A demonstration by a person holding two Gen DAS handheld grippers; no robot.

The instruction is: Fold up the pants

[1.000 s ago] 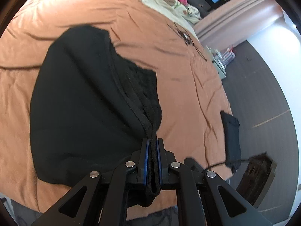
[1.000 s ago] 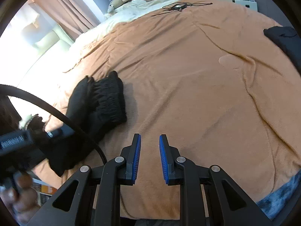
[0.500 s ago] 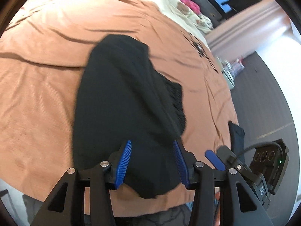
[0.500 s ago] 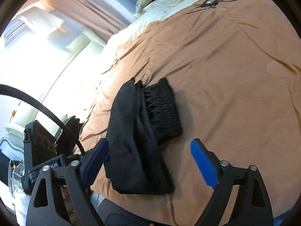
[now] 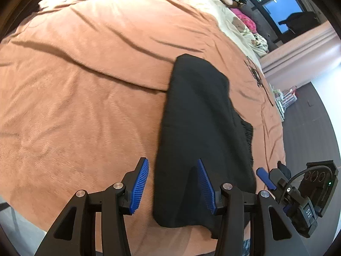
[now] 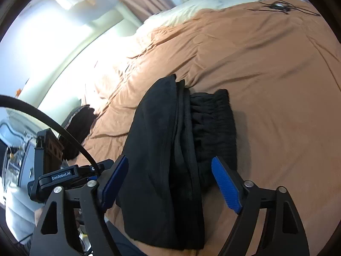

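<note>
Pants (image 6: 162, 153): matt black knit cloth. Bedspread (image 5: 85, 85): soft brown fleece, creased. Hand-held gripper pads (image 5: 139, 185): ribbed blue.

Daylight floods your right wrist view from the upper left, blowing the window wall (image 6: 64, 49) out to white glare, while the orange bedspread (image 6: 266, 89) stays evenly lit. In your left wrist view, creases in the bedspread (image 5: 85, 106) cast soft dark shadows, and the black pants (image 5: 200, 132) show almost no detail. Both fisheye frames bend hard at the edges and end in a black rim.
</note>
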